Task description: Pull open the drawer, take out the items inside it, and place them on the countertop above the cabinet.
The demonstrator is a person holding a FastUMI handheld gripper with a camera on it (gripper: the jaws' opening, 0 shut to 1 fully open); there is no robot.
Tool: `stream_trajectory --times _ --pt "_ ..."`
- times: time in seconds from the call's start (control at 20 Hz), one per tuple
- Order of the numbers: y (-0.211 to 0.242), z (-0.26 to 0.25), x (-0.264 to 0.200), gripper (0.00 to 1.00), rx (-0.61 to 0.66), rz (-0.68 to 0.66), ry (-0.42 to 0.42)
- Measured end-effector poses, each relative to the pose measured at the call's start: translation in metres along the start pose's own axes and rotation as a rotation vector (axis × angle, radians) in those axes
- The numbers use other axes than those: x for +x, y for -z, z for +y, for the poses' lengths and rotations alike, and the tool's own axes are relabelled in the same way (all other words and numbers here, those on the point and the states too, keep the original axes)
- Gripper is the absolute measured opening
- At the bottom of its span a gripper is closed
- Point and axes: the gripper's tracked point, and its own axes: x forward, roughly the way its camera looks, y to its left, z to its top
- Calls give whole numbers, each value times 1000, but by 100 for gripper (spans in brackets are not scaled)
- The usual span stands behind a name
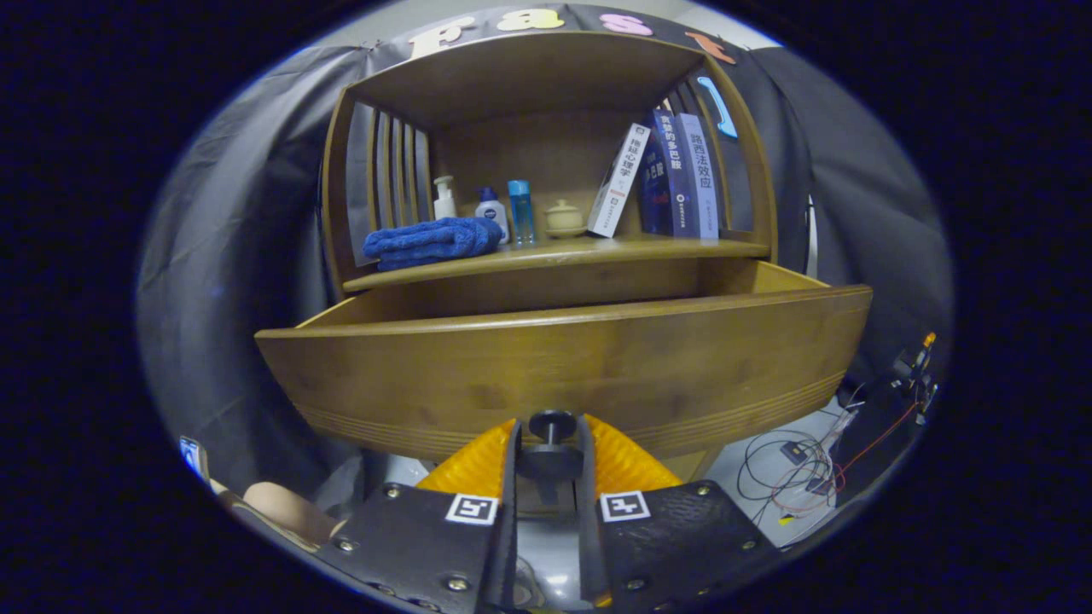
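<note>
Gripping the knob [551, 424] of the drawer [563, 367], the gripper [550, 456] is closing both fingers on it, one finger on each side of the knob. The drawer is standing pulled out from the cabinet [546, 170], with its front panel just ahead of the fingers and its far part going back under the countertop [554, 254]. The inside of the drawer is hiding behind the front panel, so it is not possible to tell what is lying in it.

On the countertop, a folded blue towel [431, 241] is lying at the left. Just behind it and to its right, a pump bottle [444, 199], a small white bottle [491, 211] and a blue bottle [520, 211] are standing in a row. A small lidded pot [563, 218] is sitting to the right of them. At the far right some books [674, 175] are standing, and one white book is leaning against them.

Cables [793, 469] are lying on the floor at the right, near the drawer.
</note>
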Motion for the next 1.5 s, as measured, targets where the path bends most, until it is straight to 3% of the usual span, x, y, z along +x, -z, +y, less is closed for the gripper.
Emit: stream_trajectory --times 0.7,0.9,0.95,1.1,1.3,1.5 --pt "14 2 -32 29 -9 16 -33" --pt "17 3 -48 44 -18 30 -61" --pt "13 1 -55 44 -36 21 -59" --pt "-12 -2 -72 44 -69 -23 -66" --pt "-76 14 -73 44 -42 -110 -145" --pt "-127 19 -45 43 -72 -163 -168"
